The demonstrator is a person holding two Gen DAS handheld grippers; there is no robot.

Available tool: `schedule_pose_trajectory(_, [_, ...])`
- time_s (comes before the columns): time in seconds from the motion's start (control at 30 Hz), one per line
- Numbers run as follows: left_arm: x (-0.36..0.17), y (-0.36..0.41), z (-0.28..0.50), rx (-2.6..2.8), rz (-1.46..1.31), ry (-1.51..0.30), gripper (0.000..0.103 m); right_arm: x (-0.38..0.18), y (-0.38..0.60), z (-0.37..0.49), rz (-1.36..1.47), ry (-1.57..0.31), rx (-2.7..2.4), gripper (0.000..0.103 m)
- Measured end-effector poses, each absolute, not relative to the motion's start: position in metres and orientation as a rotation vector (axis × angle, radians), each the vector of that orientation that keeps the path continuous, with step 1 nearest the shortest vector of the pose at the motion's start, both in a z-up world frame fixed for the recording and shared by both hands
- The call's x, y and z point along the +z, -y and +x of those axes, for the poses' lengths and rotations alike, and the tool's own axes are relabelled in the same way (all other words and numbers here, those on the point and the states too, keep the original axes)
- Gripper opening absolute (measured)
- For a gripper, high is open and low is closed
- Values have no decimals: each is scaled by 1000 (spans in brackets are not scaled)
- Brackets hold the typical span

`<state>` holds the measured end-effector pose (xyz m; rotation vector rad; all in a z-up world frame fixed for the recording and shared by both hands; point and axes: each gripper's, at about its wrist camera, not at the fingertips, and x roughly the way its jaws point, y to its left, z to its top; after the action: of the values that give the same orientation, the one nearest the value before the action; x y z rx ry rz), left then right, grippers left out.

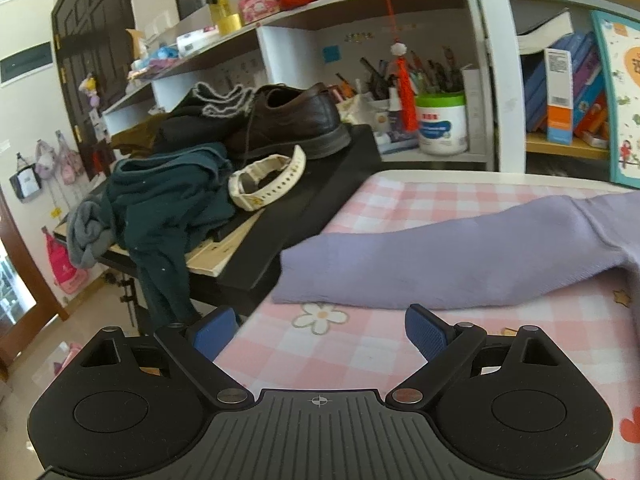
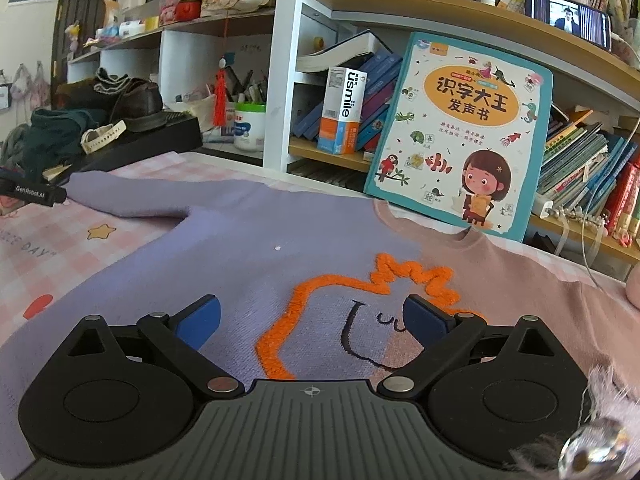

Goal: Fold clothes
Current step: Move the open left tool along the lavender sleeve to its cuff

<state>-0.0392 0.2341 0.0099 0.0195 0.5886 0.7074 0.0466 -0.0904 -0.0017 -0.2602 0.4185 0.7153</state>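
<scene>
A lilac and pink sweatshirt (image 2: 248, 248) lies flat, front up, on the pink checked tablecloth (image 2: 36, 248). An orange embroidered outline (image 2: 280, 328) marks its chest. Its lilac sleeve (image 1: 420, 268) stretches left across the cloth. My left gripper (image 1: 320, 330) is open and empty, hovering just short of the sleeve's cuff at the table's left edge. My right gripper (image 2: 312, 320) is open and empty, low over the chest design. The left gripper's body (image 2: 32, 192) shows at the far left of the right wrist view.
A black stand (image 1: 320, 200) left of the table holds a brown shoe (image 1: 292, 120), dark green clothes (image 1: 168, 200) and a white watch strap (image 1: 264, 180). Shelves with books stand behind the table. A children's book (image 2: 460, 136) leans at the table's back edge.
</scene>
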Motion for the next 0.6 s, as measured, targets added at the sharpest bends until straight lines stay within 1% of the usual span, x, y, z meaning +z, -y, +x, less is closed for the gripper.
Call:
schedule_pose_trajectory(0.2, [5,-252,-39,759,-26,-601,94,-2,92,50,-248,-435,720,98])
schedule_pose_trajectory(0.37, [1,-272,-43,799,-127,-616,95,-2,92,51,-240,-439,718,98])
schedule_pose_trajectory(0.6, [-5,-284,-46,816,-200,-634,98,-2,92,52,-239,-446,723,99])
